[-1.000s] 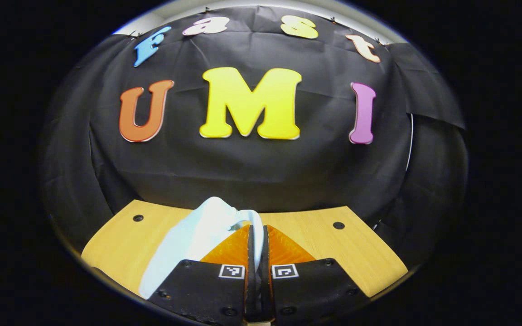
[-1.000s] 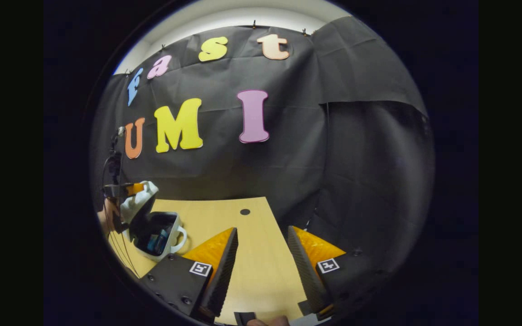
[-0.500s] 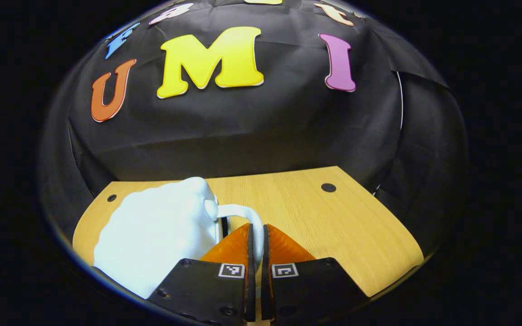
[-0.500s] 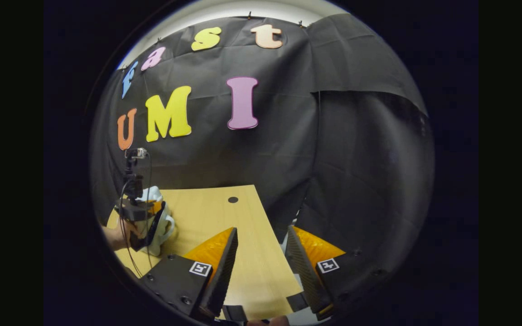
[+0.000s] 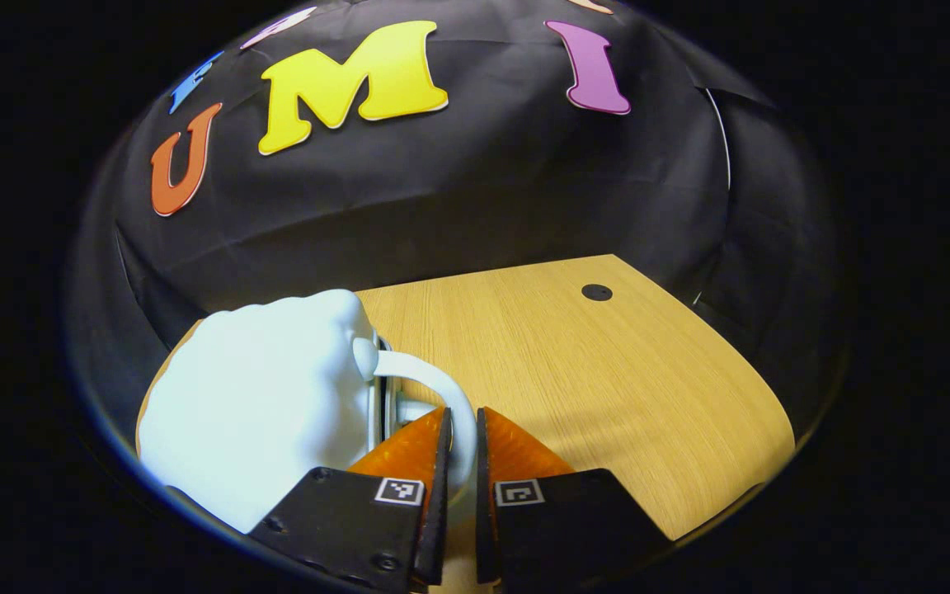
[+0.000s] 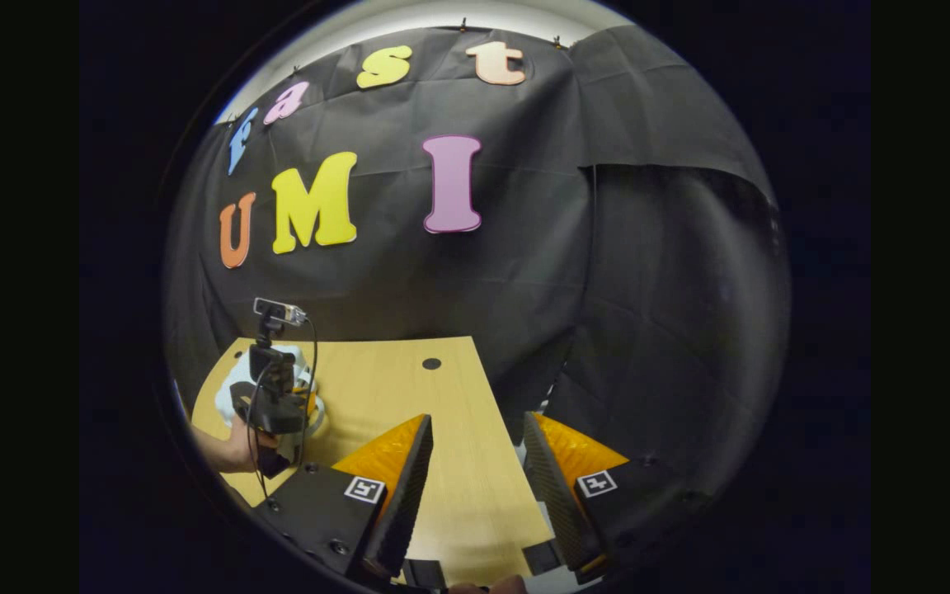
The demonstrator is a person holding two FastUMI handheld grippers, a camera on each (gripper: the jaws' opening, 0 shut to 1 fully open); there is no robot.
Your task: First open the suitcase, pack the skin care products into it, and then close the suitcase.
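Lowered since a second ago, your left gripper [image 5: 459, 450] clamps the suitcase [image 5: 261, 412] handle [image 5: 442, 392]; seat the lid flat on the surface [image 5: 590, 371], right gripper [image 6: 477, 462] agape, empty.

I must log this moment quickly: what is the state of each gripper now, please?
Left gripper: closed on the white suitcase handle.
Right gripper: open, holding nothing, above the table.

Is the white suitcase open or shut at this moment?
Shut: the suitcase lid lies flat on the base, no interior showing; left gripper grips its handle.
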